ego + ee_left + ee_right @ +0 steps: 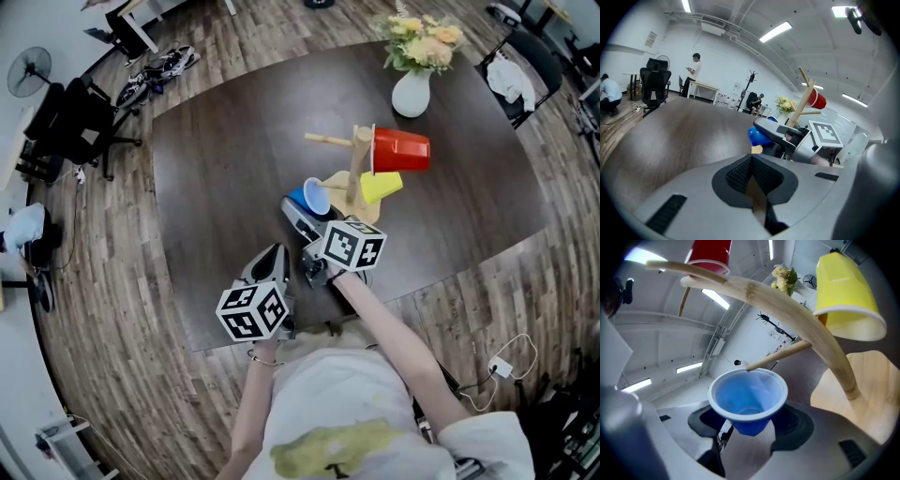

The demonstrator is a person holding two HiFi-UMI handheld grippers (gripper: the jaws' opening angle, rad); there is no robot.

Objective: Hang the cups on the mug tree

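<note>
Mug tree [356,173] upright mid-surface [234,169]. Red cup [401,150] and yellow cup [380,187] already on right-side pegs. Blue cup [749,401] last one, in my right claw [305,214], mouth turned toward tree, tip of low free peg [778,354] just at rim. Step, by my judgement: threading third cup. Next calls for push along peg line, then release. Right claw wide apart yet clamped on cup's lower wall. Left claw [752,183] pressed together, empty, near surface's front edge.
</note>
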